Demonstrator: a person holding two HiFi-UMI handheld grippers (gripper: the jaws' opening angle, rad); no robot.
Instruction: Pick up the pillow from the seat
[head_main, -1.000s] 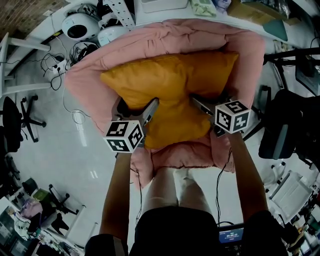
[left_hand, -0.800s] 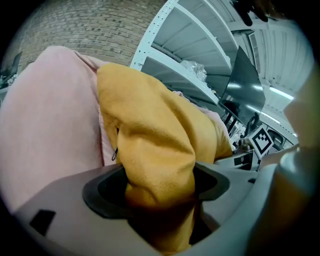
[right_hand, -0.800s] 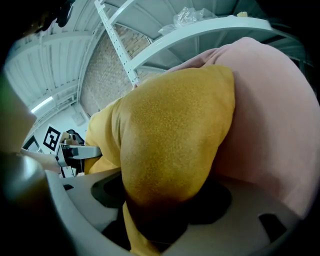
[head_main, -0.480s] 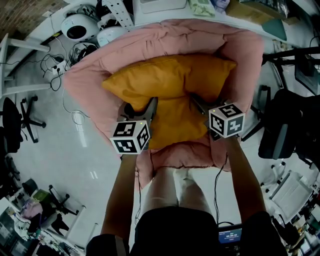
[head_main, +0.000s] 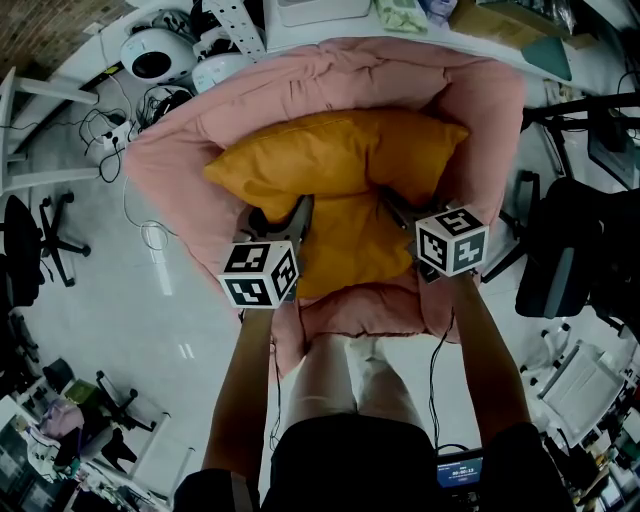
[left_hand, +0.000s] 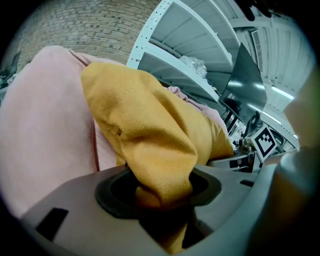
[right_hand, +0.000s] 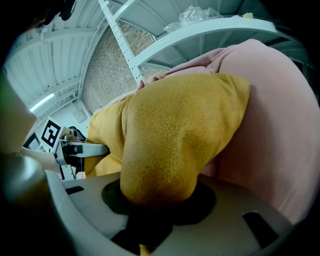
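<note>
A mustard-orange pillow lies across the pink padded seat. My left gripper is at the pillow's front left edge and my right gripper at its front right edge. Both pairs of jaws have just been closing, with pillow fabric between them. In the left gripper view a bunched fold of pillow is pinched in the left gripper. In the right gripper view a thick fold of the pillow is squeezed in the right gripper. Each gripper's marker cube shows in the other's view.
The person's legs stand against the seat's front. A white table with boxes is behind the seat. A round white device and cables lie on the floor at the left. Black office chairs stand at both sides.
Both grippers' jaws have closed on the pillow's front edge. The fabric has bunched between them, and the pillow's right corner has drawn in slightly. The hands have hardly shifted.
</note>
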